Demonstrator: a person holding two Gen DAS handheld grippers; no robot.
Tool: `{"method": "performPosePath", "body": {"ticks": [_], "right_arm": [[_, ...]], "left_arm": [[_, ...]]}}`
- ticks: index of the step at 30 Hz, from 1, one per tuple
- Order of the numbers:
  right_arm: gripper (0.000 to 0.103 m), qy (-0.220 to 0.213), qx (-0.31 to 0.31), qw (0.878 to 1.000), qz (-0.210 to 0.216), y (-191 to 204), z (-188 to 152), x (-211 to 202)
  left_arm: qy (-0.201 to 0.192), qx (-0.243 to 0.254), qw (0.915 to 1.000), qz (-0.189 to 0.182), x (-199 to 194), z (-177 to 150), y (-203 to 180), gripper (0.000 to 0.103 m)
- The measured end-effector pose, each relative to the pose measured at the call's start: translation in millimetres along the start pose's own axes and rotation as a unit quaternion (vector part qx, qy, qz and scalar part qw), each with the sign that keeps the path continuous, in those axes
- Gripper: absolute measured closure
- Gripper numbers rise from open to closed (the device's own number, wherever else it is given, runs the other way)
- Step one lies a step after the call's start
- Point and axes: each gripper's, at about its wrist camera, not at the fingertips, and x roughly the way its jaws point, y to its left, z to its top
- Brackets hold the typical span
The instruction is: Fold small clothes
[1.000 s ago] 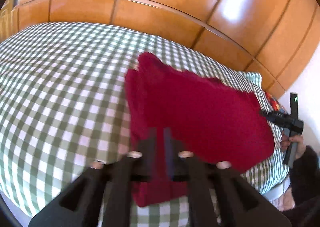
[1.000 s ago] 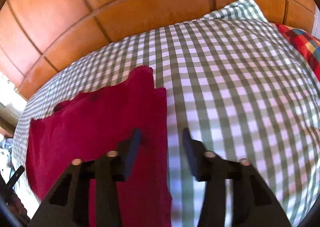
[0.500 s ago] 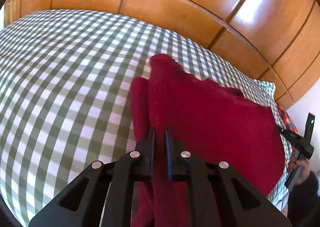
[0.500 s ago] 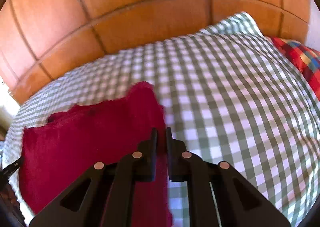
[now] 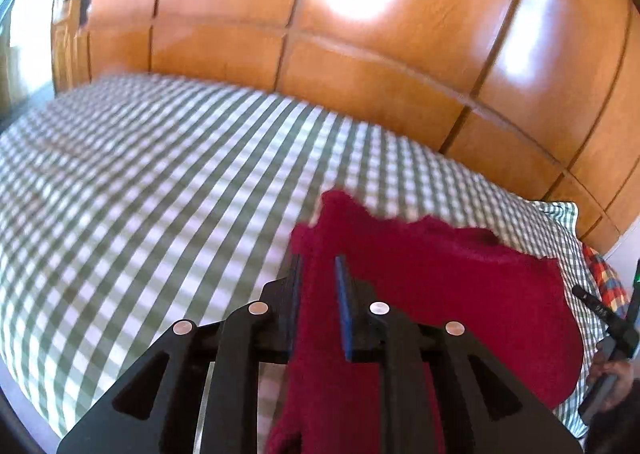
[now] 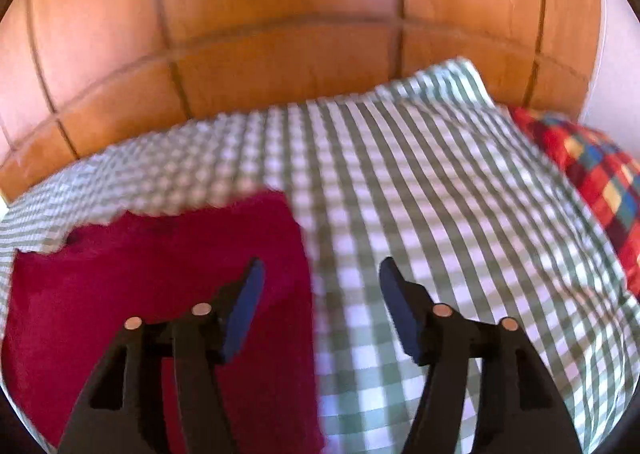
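Note:
A dark red garment (image 5: 460,294) lies on the green-and-white checked bed cover (image 5: 160,194). My left gripper (image 5: 318,266) has its jaws narrowly apart with the garment's left edge between them, the cloth running down past the fingers. In the right wrist view the garment (image 6: 140,294) lies at lower left. My right gripper (image 6: 320,270) is open over the garment's right edge; its left finger (image 6: 248,294) is above the red cloth, its right finger (image 6: 396,298) above the bed cover. It holds nothing.
An orange padded headboard (image 5: 360,54) stands behind the bed. A multicoloured checked pillow (image 6: 592,190) lies at the right. The other gripper and the hand holding it (image 5: 612,342) show at the left wrist view's right edge.
My right gripper, shut on the garment's edge half a second ago, has opened wide and let go. Both views have tilted up toward the headboard. My left gripper's jaws have parted slightly.

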Motion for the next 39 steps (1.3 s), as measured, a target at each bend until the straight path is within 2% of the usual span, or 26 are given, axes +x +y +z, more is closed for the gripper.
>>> {"method": "performPosePath", "body": {"ticks": [4, 6, 8, 11, 14, 17, 24, 39], "right_arm": [[0.024, 0.010, -0.065, 0.996, 0.067, 56, 1, 5], [0.022, 0.019, -0.097, 0.992, 0.075, 80, -2, 14], [0.022, 0.036, -0.107, 0.992, 0.054, 90, -4, 32], [0.022, 0.064, -0.093, 0.993, 0.019, 82, -12, 56], [0.019, 0.051, -0.077, 0.995, 0.036, 69, -19, 63], [0.017, 0.041, -0.081, 0.995, 0.034, 70, -23, 64], [0.015, 0.038, -0.075, 0.996, 0.042, 71, -23, 65], [0.014, 0.036, -0.070, 0.996, 0.049, 69, -22, 68]], "left_arm": [[0.006, 0.048, 0.9986, 0.020, 17, 2, -31, 0.089], [0.014, 0.058, 0.9978, 0.029, 28, -1, -40, 0.089], [0.024, 0.058, 0.9974, 0.035, 37, -7, -40, 0.089], [0.048, 0.049, 0.9968, 0.041, 53, -20, -33, 0.089], [0.058, 0.038, 0.9968, 0.041, 60, -31, -23, 0.088], [0.052, 0.024, 0.9979, 0.031, 62, -34, -18, 0.088], [0.035, 0.028, 0.9984, 0.034, 64, -38, -22, 0.088], [0.026, 0.013, 0.9993, 0.024, 64, -41, -20, 0.088]]}}
